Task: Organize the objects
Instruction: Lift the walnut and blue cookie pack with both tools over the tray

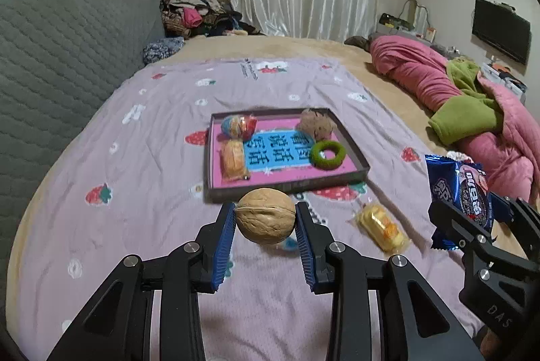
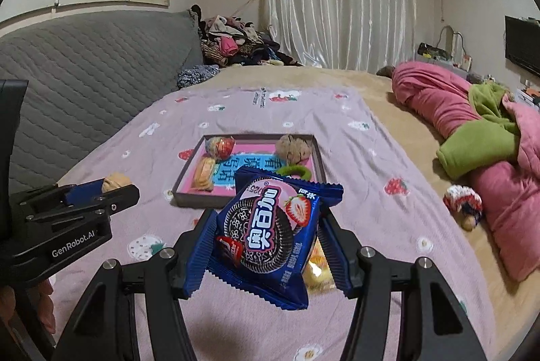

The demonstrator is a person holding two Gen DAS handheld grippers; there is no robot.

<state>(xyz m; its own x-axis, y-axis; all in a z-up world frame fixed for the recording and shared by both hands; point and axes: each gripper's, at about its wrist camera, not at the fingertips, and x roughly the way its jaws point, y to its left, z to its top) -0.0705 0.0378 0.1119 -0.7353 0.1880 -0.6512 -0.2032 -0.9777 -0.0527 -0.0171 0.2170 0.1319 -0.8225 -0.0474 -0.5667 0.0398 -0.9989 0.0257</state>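
Gripping a walnut point(image 1: 265, 216) between its blue pads, the left gripper point(image 1: 265, 221) hangs above the pink strawberry-print sheet point(image 1: 135, 226) on the bed. Far of it lies a shallow tray point(image 1: 354, 151) holding two wrapped snacks at its left, a brown fuzzy ball point(image 1: 317, 123) and a green ring point(image 1: 328, 153) at its right. A yellow wrapped cake point(image 1: 383, 227) lies on the sheet, right of the walnut. Rightmost, the right gripper point(image 2: 266, 239) clamps a blue cookie packet point(image 2: 270, 236), lifted off the bed.

Bed point(image 1: 101, 226) (lilac strawberry sheet) bears tray point(image 1: 351, 145), yellow snack packet point(image 1: 383, 227)
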